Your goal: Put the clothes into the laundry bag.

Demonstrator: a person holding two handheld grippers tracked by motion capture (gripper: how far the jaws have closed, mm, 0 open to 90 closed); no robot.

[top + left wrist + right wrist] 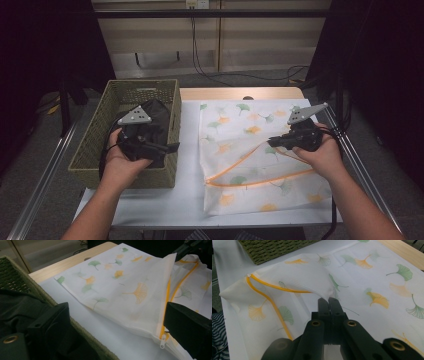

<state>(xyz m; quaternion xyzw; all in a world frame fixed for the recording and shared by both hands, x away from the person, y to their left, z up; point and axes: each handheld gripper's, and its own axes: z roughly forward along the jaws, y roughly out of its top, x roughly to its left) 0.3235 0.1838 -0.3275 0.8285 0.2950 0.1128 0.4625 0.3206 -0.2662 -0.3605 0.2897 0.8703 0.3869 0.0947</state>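
A white mesh bag printed with green and orange leaves lies on the table, its orange zipper undone. My right gripper is shut on the edge of the bag's top layer and holds that flap up off the lower layer. In the right gripper view the two jaws meet on the fabric. My left gripper hovers over the right side of an olive woven basket, above a black garment lying inside. Its jaws stand wide apart with nothing between them. The zipper pull lies near the bag's front corner.
The basket takes up the table's left side, its rim close beside my left gripper. A strip of white tabletop runs between basket and bag. A wooden table edge lies at the back, with cables on the floor beyond.
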